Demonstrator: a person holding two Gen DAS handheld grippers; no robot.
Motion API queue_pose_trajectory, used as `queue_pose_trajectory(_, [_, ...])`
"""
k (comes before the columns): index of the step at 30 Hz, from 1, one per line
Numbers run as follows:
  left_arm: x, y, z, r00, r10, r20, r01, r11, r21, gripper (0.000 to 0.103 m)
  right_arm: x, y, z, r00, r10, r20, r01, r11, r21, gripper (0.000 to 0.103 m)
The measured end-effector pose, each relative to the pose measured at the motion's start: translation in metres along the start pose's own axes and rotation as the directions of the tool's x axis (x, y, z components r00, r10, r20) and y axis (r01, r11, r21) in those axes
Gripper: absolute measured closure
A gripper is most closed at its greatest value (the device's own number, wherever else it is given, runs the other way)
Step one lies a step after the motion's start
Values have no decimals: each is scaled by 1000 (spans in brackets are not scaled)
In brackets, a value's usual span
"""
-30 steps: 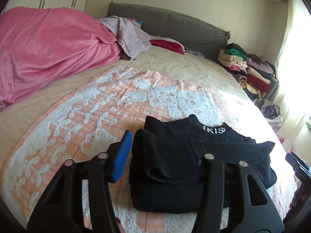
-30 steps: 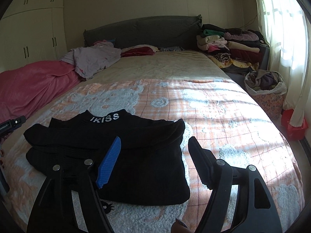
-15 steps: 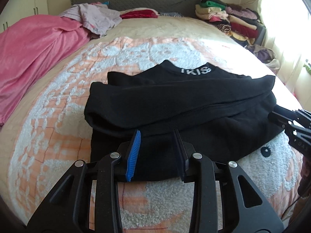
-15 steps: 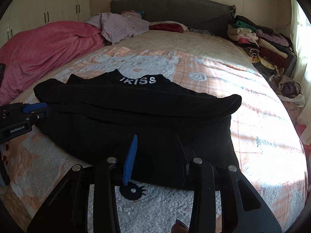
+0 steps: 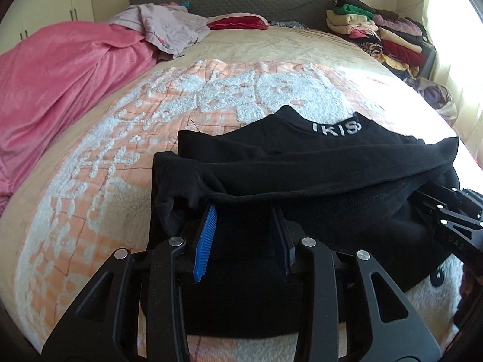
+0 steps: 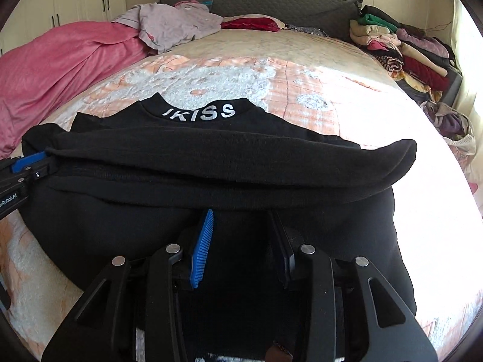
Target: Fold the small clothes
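A black sweater (image 5: 332,163) with white letters on its collar lies flat on the orange-and-white bedspread (image 5: 135,138), sleeves folded across the body. My left gripper (image 5: 244,211) sits at the near left part of the hem. Its jaws are opening slightly, while black cloth fills the gap and the pads press on it. In the right wrist view the sweater (image 6: 226,157) spreads wide, and my right gripper (image 6: 241,214) is shut on the near hem further right. Each gripper shows at the edge of the other's view: the right gripper (image 5: 446,217) and the left gripper (image 6: 27,166).
A pink blanket (image 5: 60,84) is heaped along the left of the bed. A lilac garment (image 6: 175,24) and a red cushion (image 6: 250,24) lie by the grey headboard. Folded clothes (image 5: 377,33) are stacked at the far right, above a basket (image 6: 452,126) of laundry.
Both grippers came down and forward onto the sweater's near hem. Their jaws narrowed from wide apart to closed around the black cloth.
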State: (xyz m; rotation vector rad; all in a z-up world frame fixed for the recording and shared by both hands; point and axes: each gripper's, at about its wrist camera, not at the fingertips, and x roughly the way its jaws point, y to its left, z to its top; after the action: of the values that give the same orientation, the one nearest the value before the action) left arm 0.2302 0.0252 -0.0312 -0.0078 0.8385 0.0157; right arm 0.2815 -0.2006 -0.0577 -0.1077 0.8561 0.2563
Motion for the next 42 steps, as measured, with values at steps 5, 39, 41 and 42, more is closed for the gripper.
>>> queue_pose_trajectory(5, [-3, 16, 24, 996, -21, 87, 33, 989, -145, 75, 15, -2, 22, 1000, 5, -11, -5, 1000, 24, 67])
queue_pose_trajectory(39, [28, 83, 28, 991, 75, -108, -102, 958, -269, 53, -13, -128, 8, 989, -144, -9, 141, 947, 288, 34])
queue_pose_trajectory(41, [42, 80, 27, 990, 39, -132, -75, 957, -281, 53, -5, -128, 8, 990, -136, -29, 139, 949, 282, 34])
queue_pose_trajectory(42, [46, 79, 28, 992, 15, -129, -53, 955, -292, 53, -1, -126, 10, 990, -135, -35, 139, 950, 278, 34])
